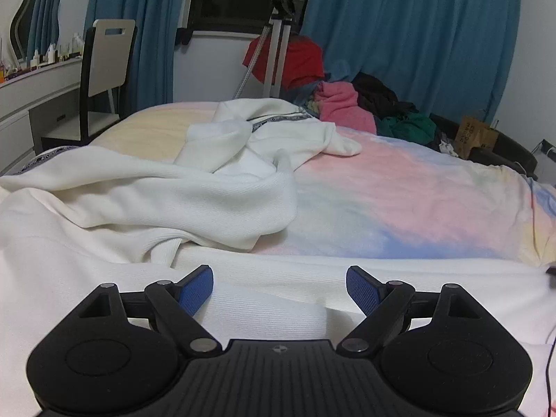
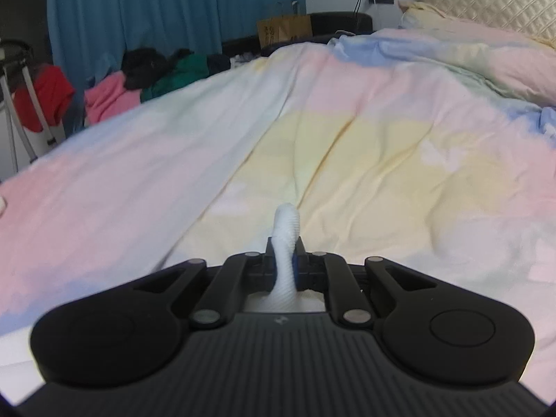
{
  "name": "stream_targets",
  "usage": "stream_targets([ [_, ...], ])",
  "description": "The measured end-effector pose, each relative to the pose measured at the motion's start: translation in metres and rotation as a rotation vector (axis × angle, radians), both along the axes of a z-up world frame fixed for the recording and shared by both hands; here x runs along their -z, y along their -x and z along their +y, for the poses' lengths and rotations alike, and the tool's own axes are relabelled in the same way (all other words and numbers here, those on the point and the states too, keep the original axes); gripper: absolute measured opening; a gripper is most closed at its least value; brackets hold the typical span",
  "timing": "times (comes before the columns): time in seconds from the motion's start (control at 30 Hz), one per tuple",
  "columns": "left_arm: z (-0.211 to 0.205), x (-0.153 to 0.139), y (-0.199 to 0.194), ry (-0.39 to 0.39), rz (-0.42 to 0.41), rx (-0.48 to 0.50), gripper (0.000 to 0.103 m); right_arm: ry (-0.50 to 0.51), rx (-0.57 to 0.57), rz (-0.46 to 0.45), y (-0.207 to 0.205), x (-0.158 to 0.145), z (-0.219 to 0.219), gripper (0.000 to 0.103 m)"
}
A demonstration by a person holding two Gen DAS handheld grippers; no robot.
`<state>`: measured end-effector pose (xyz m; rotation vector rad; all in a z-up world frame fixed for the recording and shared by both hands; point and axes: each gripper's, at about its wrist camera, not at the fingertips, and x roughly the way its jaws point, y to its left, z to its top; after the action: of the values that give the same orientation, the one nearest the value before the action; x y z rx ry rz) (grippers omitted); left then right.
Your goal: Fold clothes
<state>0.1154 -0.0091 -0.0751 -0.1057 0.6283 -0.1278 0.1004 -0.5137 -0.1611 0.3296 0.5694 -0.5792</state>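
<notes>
1. The white garment [image 1: 146, 187] lies on the bed [image 1: 399, 201]. It is bunched and rumpled, with a sleeve end sticking out to one side, so it is not a neat fold now.
2. The left tongs [image 1: 279, 290] stand wide apart just above a flat white part of the cloth, and they hold nothing.
3. The right tongs [image 2: 285, 253] are pinched together on a thin strip of the white garment [image 2: 286, 243], which pokes up between them.
4. A pile of other clothes [image 1: 351, 104], pink, black and green, sits at the far side of the bed, loose and not folded.
5. It looks like much folding is left: the white piece needs smoothing and folding, and the pile waits.
</notes>
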Motion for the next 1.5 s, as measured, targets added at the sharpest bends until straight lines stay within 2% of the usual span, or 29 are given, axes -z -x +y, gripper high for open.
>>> stream_targets([
  [0.17,0.001,-0.009,0.008,0.006,-0.023,-0.021,0.085,0.048,-0.021,-0.078,0.008,-0.022,0.015,0.023],
  [0.2,0.001,-0.012,0.010,0.008,-0.029,-0.024,0.085,0.069,-0.029,-0.109,0.009,-0.033,0.025,0.035],
  [0.23,0.002,-0.014,0.012,0.014,-0.033,-0.026,0.085,0.091,-0.038,-0.140,0.010,-0.043,0.034,0.053],
  [0.3,0.002,-0.015,0.016,0.035,-0.032,-0.030,0.085,0.133,-0.055,-0.201,0.013,-0.064,0.054,0.075],
  [0.33,0.001,-0.015,0.018,0.047,-0.031,-0.032,0.085,0.132,-0.098,-0.227,0.007,-0.072,0.069,0.076],
  [0.4,0.000,-0.014,0.020,0.050,-0.035,-0.036,0.085,0.097,-0.196,-0.266,-0.010,-0.086,0.100,0.076],
  [0.43,0.000,-0.013,0.020,0.046,-0.036,-0.043,0.085,0.030,-0.252,-0.278,-0.024,-0.089,0.114,0.076],
  [0.57,0.008,-0.009,0.016,0.055,-0.052,-0.065,0.085,-0.403,-0.469,-0.283,-0.106,-0.070,0.168,0.076],
  [0.63,0.016,-0.006,0.011,0.066,-0.066,-0.086,0.085,-0.567,-0.523,-0.248,-0.155,-0.052,0.199,0.076],
  [0.7,0.025,-0.001,0.004,0.074,-0.075,-0.108,0.085,-0.622,-0.554,-0.214,-0.202,-0.037,0.232,0.075],
  [0.77,0.032,0.004,-0.003,0.077,-0.086,-0.122,0.085,-0.631,-0.546,-0.187,-0.245,-0.023,0.257,0.075],
  [0.9,0.041,0.016,-0.018,0.078,-0.119,-0.114,0.085,-0.709,-0.485,-0.183,-0.309,0.005,0.282,0.075],
  [1.0,0.046,0.025,-0.025,0.093,-0.152,-0.100,0.087,-0.648,-0.440,-0.233,-0.335,0.013,0.294,0.075],
  [1.07,0.044,0.028,-0.027,0.090,-0.165,-0.091,0.090,-0.606,-0.398,-0.263,-0.348,0.013,0.296,0.056],
  [1.1,0.044,0.029,-0.028,0.088,-0.171,-0.087,0.090,-0.564,-0.362,-0.252,-0.351,0.011,0.296,0.016],
  [1.17,0.042,0.031,-0.030,0.083,-0.183,-0.078,0.095,-0.471,-0.352,-0.266,-0.346,-0.003,0.292,0.014],
  [1.27,0.040,0.032,-0.031,0.077,-0.199,-0.065,0.095,-0.333,-0.337,-0.287,-0.338,-0.024,0.285,0.013],
  [1.47,0.040,0.023,-0.023,0.102,-0.207,-0.049,0.095,-0.224,-0.179,-0.331,-0.275,-0.079,0.184,0.013],
  [1.5,0.038,0.021,-0.021,0.098,-0.211,-0.040,0.095,-0.236,-0.170,-0.328,-0.262,-0.074,0.174,0.013],
])
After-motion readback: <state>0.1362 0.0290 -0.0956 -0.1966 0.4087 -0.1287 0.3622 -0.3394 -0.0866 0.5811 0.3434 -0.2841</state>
